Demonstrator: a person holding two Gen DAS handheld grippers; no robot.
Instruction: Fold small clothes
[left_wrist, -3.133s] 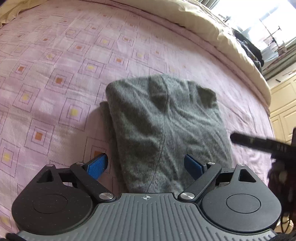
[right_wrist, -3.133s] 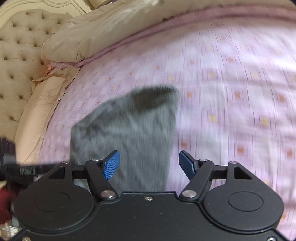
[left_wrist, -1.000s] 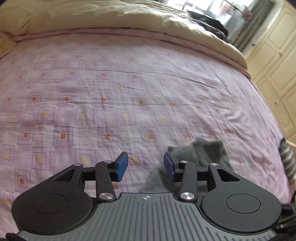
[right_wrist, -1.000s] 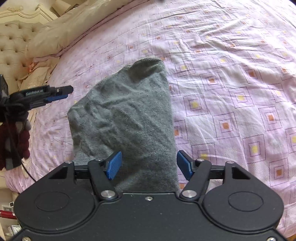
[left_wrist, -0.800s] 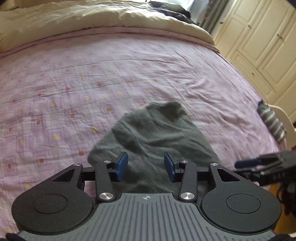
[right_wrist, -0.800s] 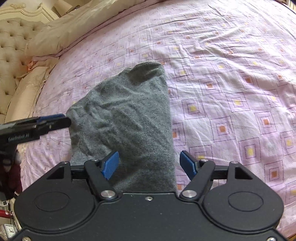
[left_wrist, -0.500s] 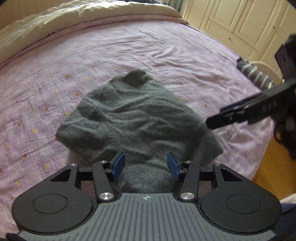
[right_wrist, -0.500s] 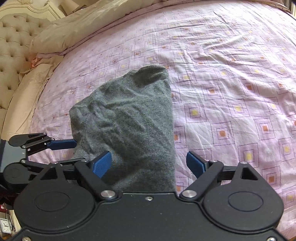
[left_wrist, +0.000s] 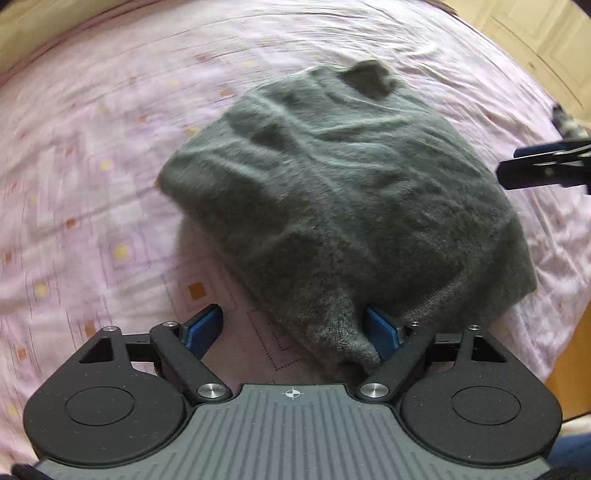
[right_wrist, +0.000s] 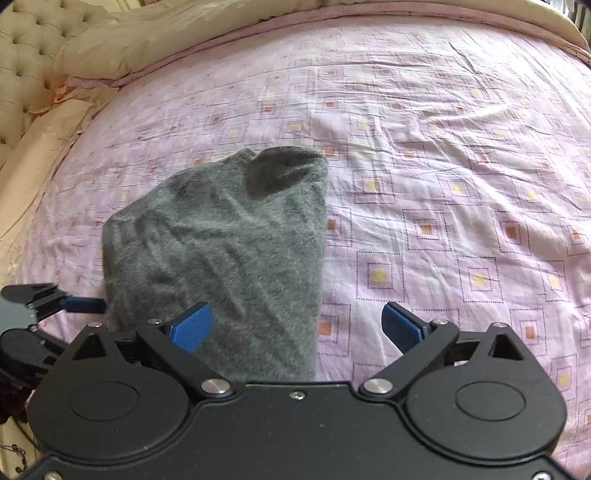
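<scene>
In the left wrist view, a grey garment (left_wrist: 332, 206) is seen already folded into a rumpled bundle near the bed (left_wrist: 92, 129) edge, its near corner lying between the opening jaws of the left gripper (left_wrist: 295, 328), ungripped; blur hides detail. In the right wrist view, the right gripper (right_wrist: 297, 325) is likewise opening over the garment's near edge, nothing clamped, so another fold is judged to remain.
</scene>
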